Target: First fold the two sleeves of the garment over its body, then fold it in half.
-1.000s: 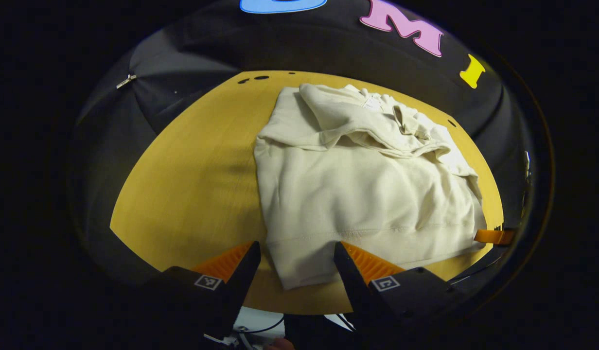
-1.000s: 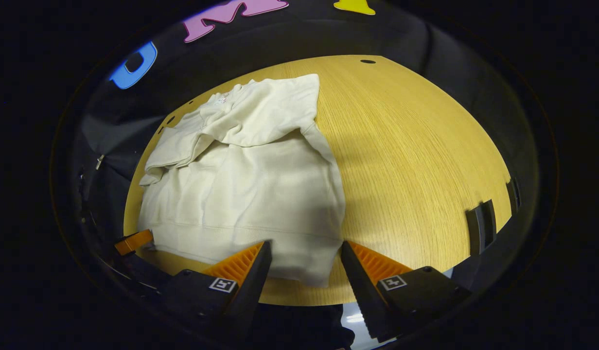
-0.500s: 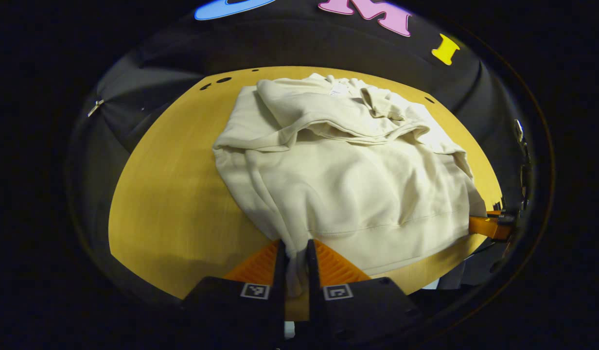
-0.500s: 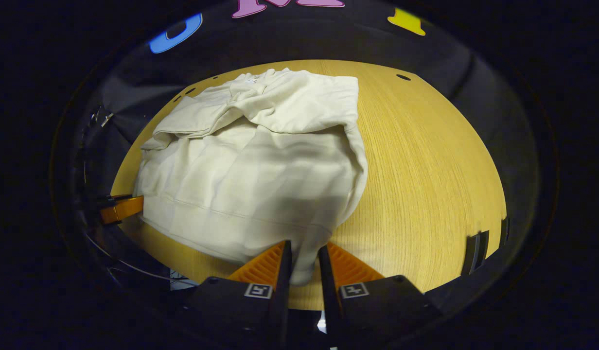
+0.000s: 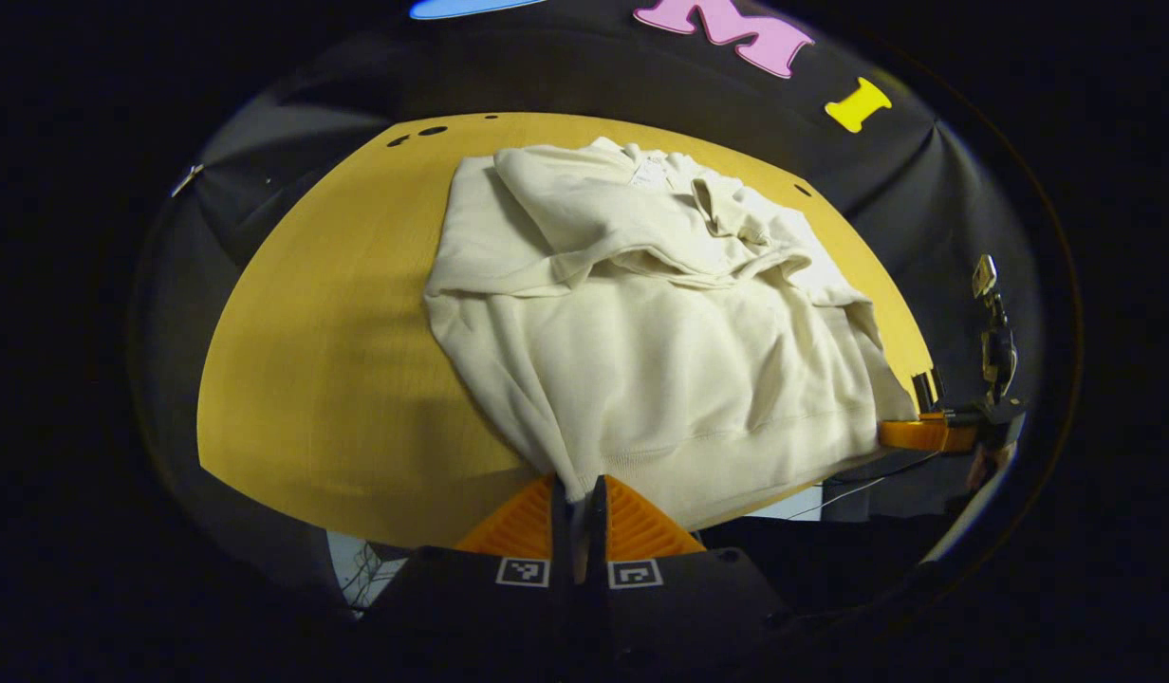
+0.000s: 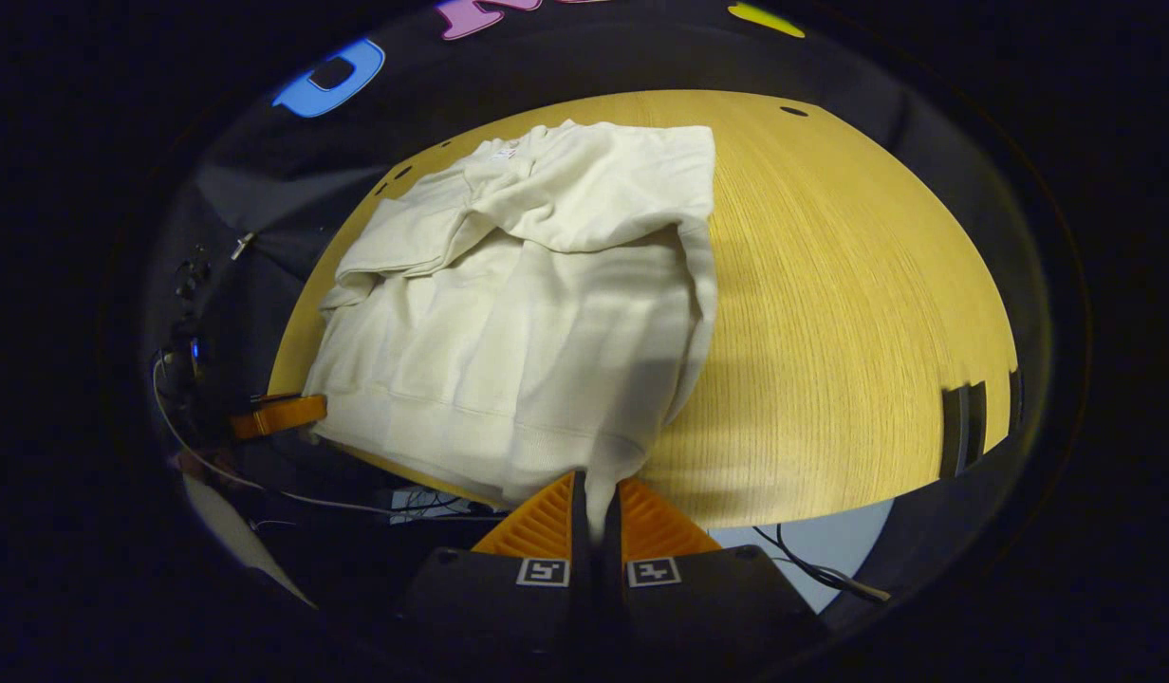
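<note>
A cream sweatshirt (image 5: 660,332) (image 6: 537,294) lies on the wooden table (image 5: 328,341) with both sleeves folded across its upper body. My left gripper (image 5: 578,498) is shut on the hem's left corner, which rises off the table's near edge. In the right gripper view my right gripper (image 6: 596,498) is shut on the hem's right corner, likewise lifted. Each view shows the other gripper (image 5: 921,433) (image 6: 281,415) at the far end of the hem.
Bare wooden table (image 6: 850,313) spreads to the right of the garment and also to its left. Small dark holes (image 5: 431,131) mark the table's far edge. Cables (image 6: 812,569) hang below the near edge. A dark bracket (image 6: 959,427) sits at the right edge.
Both grippers went from open around the hem corners to shut on them. They have since pulled back and up, raising the hem past the table's near edge.
</note>
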Demonstrator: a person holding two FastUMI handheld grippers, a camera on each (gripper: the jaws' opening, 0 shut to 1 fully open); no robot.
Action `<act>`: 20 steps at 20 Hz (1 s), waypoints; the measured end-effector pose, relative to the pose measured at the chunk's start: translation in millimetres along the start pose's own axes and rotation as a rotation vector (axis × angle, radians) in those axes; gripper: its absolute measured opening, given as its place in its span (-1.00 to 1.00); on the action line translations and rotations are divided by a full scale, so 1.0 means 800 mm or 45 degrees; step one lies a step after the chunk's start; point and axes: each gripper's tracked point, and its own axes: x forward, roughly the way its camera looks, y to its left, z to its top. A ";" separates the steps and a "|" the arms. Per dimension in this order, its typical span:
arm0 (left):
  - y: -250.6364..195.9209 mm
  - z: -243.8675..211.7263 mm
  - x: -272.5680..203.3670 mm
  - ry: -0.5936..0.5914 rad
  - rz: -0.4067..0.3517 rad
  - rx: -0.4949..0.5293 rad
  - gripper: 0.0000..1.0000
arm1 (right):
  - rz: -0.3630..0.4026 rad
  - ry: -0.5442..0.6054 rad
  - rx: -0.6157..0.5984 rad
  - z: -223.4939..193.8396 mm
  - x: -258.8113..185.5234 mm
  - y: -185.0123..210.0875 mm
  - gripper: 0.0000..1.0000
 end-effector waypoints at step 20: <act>-0.014 0.262 -0.052 -0.419 -0.065 -0.201 -0.87 | 0.238 -0.560 0.309 0.297 -0.058 0.083 -0.86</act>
